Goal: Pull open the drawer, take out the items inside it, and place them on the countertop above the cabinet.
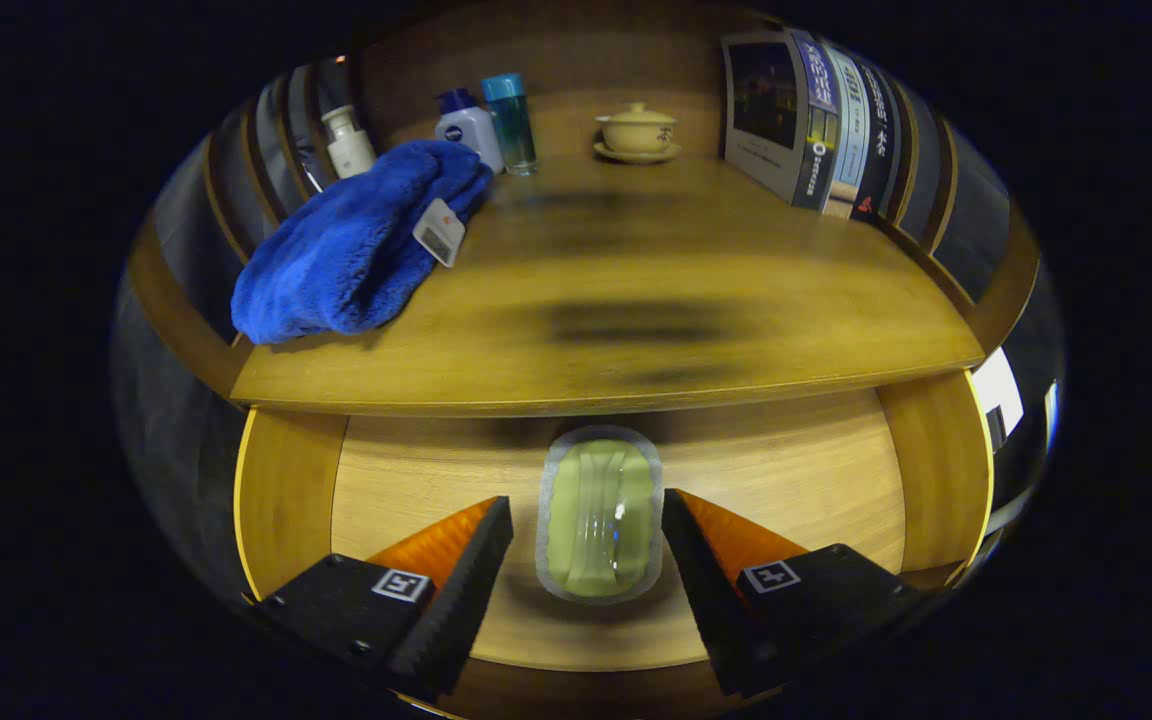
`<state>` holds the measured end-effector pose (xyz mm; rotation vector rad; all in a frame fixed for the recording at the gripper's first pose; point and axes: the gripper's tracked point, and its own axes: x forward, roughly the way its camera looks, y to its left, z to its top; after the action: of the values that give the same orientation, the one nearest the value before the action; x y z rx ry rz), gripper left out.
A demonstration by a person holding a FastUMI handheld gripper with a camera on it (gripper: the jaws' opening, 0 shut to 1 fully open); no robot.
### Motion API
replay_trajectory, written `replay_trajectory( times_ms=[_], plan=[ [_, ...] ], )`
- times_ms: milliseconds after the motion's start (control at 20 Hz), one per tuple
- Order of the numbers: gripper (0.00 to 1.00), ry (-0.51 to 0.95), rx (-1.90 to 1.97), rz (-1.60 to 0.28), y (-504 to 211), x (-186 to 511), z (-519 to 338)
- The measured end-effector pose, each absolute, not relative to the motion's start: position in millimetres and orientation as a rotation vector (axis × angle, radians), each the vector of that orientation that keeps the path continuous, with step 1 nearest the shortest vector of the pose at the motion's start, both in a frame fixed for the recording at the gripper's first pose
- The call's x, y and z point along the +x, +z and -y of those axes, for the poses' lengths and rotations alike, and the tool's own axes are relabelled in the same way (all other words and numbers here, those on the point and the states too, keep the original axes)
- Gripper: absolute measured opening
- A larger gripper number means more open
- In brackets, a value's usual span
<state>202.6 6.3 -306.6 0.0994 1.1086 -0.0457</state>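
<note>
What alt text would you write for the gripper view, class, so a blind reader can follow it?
The open gripper straddles a green packaged soap lying in the pulled-out drawer, fingers not touching it. On the countertop above lie a blue towel, bottles, a lidded cup and books.

- Wooden surface [636, 300] across the middle of the frame: blue towel [356, 250] at upper left, white bottles [349, 140] and teal bottle [511, 120] behind it, lidded cup on saucer [637, 130] top centre, books [816, 125] upper right.
- Open drawer [796, 480] below: wrapped green soap [600, 515] lying flat between the parted tongs [586, 530].
</note>
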Motion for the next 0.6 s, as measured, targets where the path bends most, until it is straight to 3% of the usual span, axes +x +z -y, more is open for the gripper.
replay_trajectory(
  times_ms=[300,500,600],
  plan=[
    [0.83,-0.077,0.085,-1.230,-334,204,6],
    [0.52,-0.073,0.089,-1.183,-329,208,8],
    [0.27,-0.086,0.077,-1.186,-325,206,11]
  ],
)
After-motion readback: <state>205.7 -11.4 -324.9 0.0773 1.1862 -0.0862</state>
